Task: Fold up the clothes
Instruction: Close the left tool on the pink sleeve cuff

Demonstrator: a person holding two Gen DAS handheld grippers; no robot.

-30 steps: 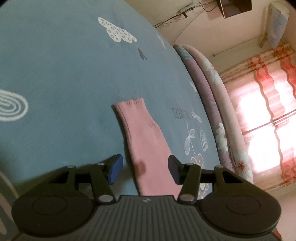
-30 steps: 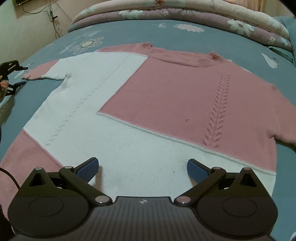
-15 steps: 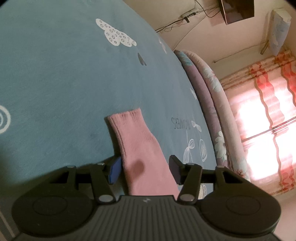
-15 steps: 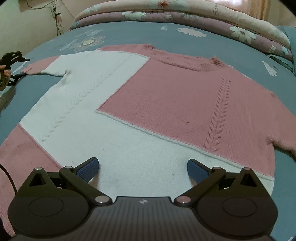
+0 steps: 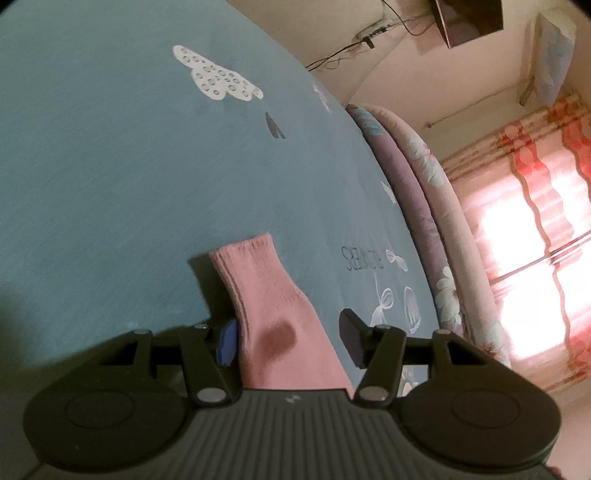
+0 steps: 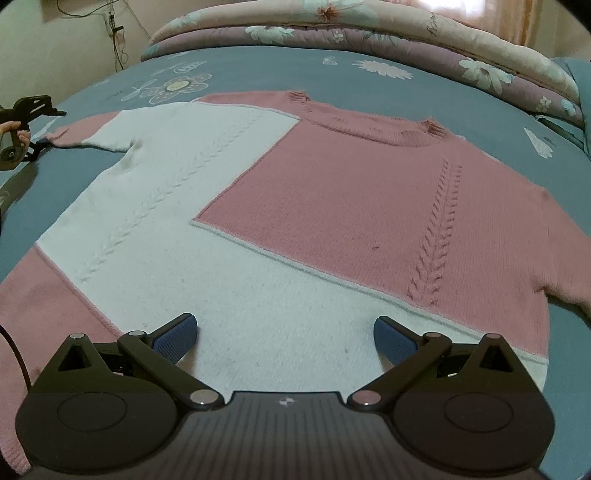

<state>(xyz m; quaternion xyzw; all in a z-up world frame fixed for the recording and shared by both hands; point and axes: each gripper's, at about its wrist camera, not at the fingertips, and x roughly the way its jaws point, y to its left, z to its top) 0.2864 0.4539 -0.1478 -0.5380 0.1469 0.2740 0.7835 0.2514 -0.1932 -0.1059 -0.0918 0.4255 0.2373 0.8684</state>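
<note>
A pink and white knitted sweater lies flat, front up, on a blue bedsheet. My right gripper is open, low over the white hem area, nothing between its pads. In the left wrist view the sweater's pink sleeve runs between the fingers of my left gripper, which is open; the cuff lies just ahead, and the left blue pad is close against the sleeve's edge. The left gripper also shows at the sleeve end in the right wrist view, held by a hand.
Folded floral quilts are stacked along the far side of the bed. A wall with cables is at the back left. Red-patterned curtains cover a bright window. Bare printed sheet surrounds the sleeve.
My left gripper has moved forward along the sleeve and lower, so the cuff sits nearer the fingers. My right gripper has crept slightly closer to the sweater.
</note>
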